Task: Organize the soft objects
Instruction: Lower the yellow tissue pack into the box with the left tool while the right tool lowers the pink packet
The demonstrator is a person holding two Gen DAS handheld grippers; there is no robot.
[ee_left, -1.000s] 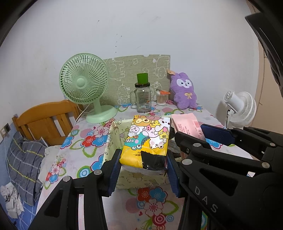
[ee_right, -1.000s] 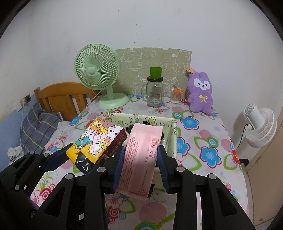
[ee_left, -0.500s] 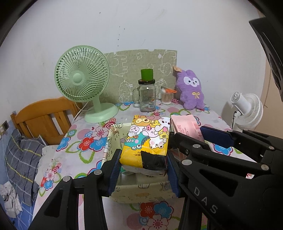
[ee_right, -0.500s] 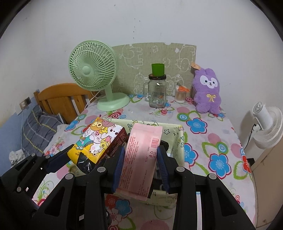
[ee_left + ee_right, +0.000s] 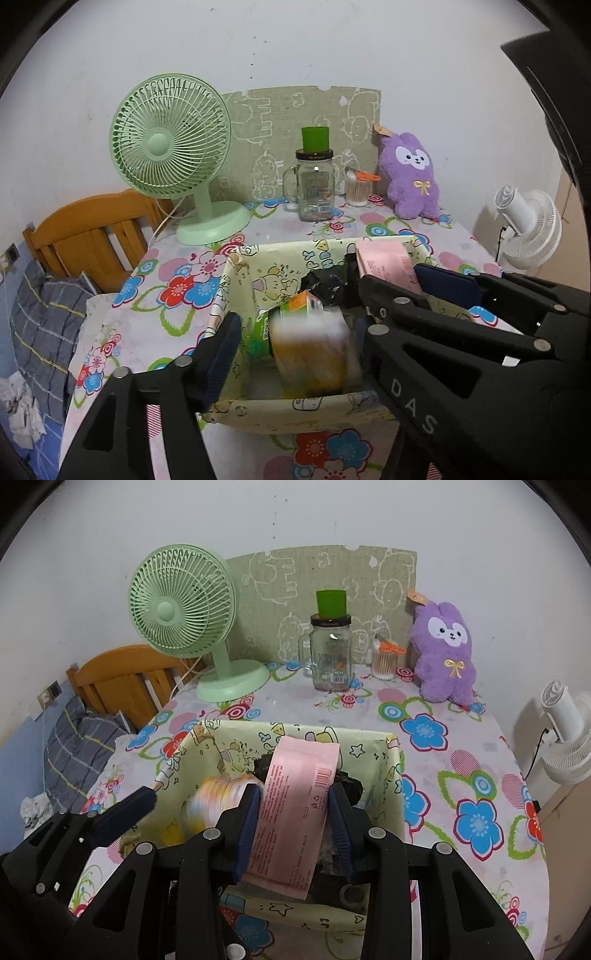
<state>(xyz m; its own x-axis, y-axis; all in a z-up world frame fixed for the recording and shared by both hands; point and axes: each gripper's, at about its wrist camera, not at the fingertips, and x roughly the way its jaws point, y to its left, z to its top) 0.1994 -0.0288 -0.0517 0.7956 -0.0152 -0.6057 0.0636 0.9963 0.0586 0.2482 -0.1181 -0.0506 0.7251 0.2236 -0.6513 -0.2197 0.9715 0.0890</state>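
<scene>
Left tool [image 5: 295,345]: jaws just opened, pads clear of yellow pack [image 5: 314,350]. Pack blurred, tilted, inside fabric bin [image 5: 280,410], between jaws but not gripped. Black bag [image 5: 325,284] in bin behind pack. Right tool [image 5: 291,819]: clamped on pink pack [image 5: 295,808], held over bin's right half, lower end hanging below pads. Bin sits on floral tabletop [image 5: 436,746]; green fan [image 5: 181,605], jar [image 5: 330,657], purple plush [image 5: 445,653] along back edge.

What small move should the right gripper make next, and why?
Probably open the right gripper to drop the pink pack, which its pads clamp above the fabric bin. The left gripper, jaws just opened, has let the yellow pack fall in.
</scene>
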